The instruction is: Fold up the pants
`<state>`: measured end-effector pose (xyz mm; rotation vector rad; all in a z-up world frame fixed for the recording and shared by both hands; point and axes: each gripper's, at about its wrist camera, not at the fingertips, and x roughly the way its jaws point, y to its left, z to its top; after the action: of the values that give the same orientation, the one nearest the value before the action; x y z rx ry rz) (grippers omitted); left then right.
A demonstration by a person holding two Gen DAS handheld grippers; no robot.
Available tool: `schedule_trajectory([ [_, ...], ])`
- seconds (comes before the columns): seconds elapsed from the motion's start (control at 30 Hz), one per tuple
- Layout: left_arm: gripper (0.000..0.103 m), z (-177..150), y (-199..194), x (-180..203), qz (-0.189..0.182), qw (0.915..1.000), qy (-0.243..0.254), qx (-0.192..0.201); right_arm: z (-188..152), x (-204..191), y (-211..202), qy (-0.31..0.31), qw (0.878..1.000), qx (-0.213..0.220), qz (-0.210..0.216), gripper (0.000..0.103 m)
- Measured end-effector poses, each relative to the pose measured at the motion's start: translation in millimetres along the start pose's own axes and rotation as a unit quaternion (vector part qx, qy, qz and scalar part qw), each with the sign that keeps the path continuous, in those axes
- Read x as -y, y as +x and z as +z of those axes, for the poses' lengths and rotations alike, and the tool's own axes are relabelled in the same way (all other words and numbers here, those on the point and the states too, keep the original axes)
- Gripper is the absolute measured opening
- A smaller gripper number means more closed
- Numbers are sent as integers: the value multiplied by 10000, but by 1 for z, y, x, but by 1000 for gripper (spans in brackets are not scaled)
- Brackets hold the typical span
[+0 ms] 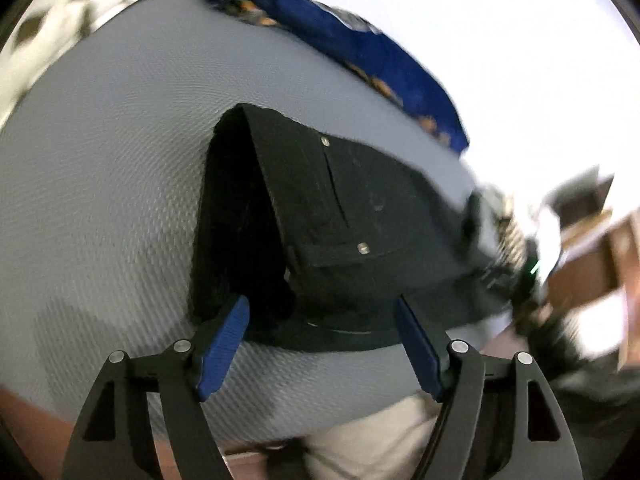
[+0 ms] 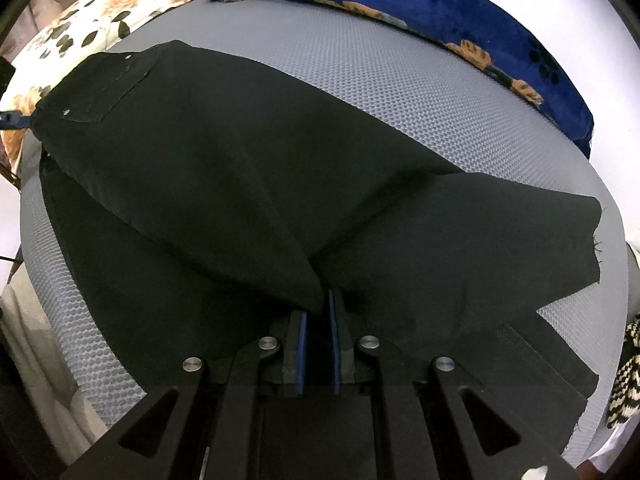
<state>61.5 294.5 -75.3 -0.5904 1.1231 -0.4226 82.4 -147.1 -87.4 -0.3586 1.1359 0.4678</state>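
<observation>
Left gripper [image 1: 322,312]: my jaws are spread wide, nothing between the blue pads [image 1: 224,350]. It hangs just above the near edge of the black pants [image 1: 332,216], pads not pressing the cloth. This view is motion-blurred.

Right gripper [image 2: 318,312]: jaws pressed nearly together, pinching a gathered fold of the pants [image 2: 224,184]. Cloth bunches into a ridge that runs straight into the gap between the pads.

Pants position: lying on the grey textured mat [image 2: 360,80]. In the right wrist view the upper part, with a back pocket [image 2: 106,92] and two small rivets, is folded over and angled toward the far left. One leg fans out to the right and ends in a raw, slightly frayed hem [image 2: 596,236]. A lower layer of cloth lies flat on the mat beneath the folded-over part, at the left.

In the left wrist view the pocket side faces me, rivets visible, and the top layer stands lifted off the mat with a dark hollow under it on the left.

Surroundings: a blue blanket [image 2: 420,4] with orange print along the far edge of the mat, a floral pillow [image 2: 92,12] at far left. Light trousers [image 1: 368,440] show at the bottom of the left wrist view, below the mat edge.
</observation>
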Motion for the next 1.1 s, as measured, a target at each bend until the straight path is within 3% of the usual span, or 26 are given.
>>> schedule_trajectory([
  [0.1, 74, -11, -1, -7, -253, 9971, -719, 91, 0, 1, 0, -5, 10000, 39, 13, 9],
  [0.23, 74, -14, 16, -19, -304, 9866, -1600, 112, -4, 0, 0, -6, 10000, 89, 6, 9],
  [0.33, 67, -11, 30, -30, -250, 9766, -2132, 132, -6, 0, 0, 9, 9998, 195, -36, 9],
  [0.4, 60, -8, 33, -32, -179, 9742, -2241, 216, -8, -1, -1, 46, 9997, 241, -37, 9],
  [0.47, 33, -2, 33, -29, -57, 9751, -2193, 322, -10, 1, -4, 143, 9995, 298, -20, 9],
  [0.57, 21, 18, 22, -18, 106, 9797, -1959, 412, -12, 0, -14, 260, 9987, 439, -53, 9],
  [0.8, 20, 70, -19, 5, 130, 9935, -747, 846, -29, -23, -31, 209, 9981, 583, -27, 9],
  [0.93, 20, 60, 1, -4, 542, 9973, -282, 407, -46, -32, -23, 301, 9986, 431, 100, 9],
  [1.07, 20, 27, 33, -37, 869, 9949, -482, -172, -58, -37, -7, 362, 9990, 185, 183, 9],
  [1.1, 20, 21, 35, -44, 788, 9951, -586, -147, -60, -38, -5, 354, 9991, 151, 184, 9],
])
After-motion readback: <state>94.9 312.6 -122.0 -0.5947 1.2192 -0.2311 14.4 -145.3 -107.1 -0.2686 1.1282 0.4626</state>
